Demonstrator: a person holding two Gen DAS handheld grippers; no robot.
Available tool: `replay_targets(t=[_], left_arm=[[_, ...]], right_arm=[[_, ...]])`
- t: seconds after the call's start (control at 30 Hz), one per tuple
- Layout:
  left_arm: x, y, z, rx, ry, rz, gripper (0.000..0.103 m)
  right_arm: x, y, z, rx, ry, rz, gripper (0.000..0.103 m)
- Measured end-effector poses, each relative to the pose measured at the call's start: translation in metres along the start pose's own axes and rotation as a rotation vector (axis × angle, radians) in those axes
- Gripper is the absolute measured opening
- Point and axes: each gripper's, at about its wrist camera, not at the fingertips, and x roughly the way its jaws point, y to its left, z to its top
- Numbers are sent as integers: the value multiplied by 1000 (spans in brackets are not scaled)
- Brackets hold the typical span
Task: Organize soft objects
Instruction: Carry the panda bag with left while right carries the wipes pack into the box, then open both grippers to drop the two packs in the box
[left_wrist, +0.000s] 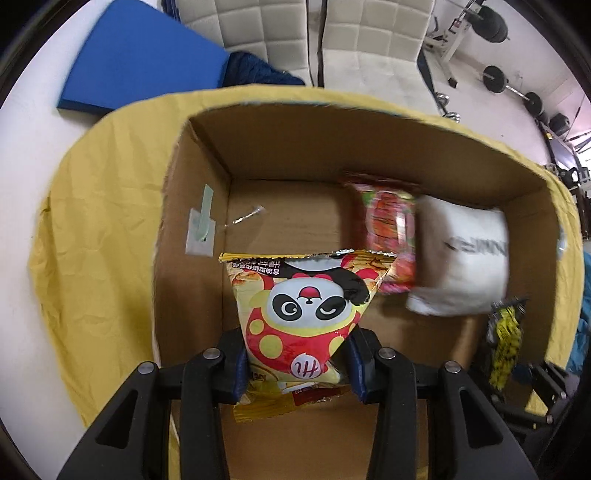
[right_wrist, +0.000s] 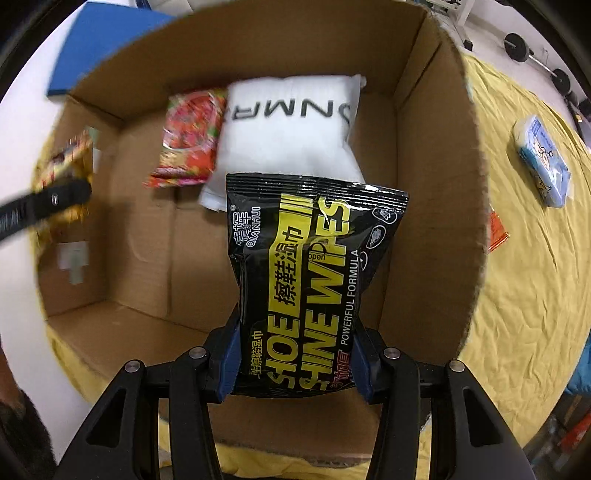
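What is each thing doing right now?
Left gripper: shut on the panda snack bag, over the box.
Right gripper: shut on the shoe wipes pack.
Cardboard box: open.
White pillow: lying in the box.
Red snack pack: lying beside the pillow.
Blue tissue pack: outside, on the yellow cloth.

Open cardboard box (left_wrist: 295, 147) standing on the cloth-covered worktop (left_wrist: 103, 221). Inside, against the far wall, pillow (right_wrist: 291, 129) lying with a snack packet (right_wrist: 188, 144) touching its left side. Above the box floor, panda snack bag (left_wrist: 306, 306) hanging left, wipes pack (right_wrist: 310, 280) right, before the pillow. Outside, right of the box, tissue pack (right_wrist: 543, 158) on the worktop.
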Motion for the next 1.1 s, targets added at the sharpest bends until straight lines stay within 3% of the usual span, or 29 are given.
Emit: replay_targets(t=[0.3, 0.57, 0.93, 1.1], left_arm=[[50, 4, 41, 10, 53, 17, 39], [83, 0, 65, 37, 117, 45, 41], [83, 19, 63, -27, 164, -5, 43], [65, 21, 56, -30, 140, -28, 54]], right_arm=[[46, 2, 6, 25, 82, -12, 52], [64, 6, 10, 62, 103, -18, 54], [54, -3, 11, 88, 98, -1, 61], [37, -2, 8, 85, 69, 3, 66]])
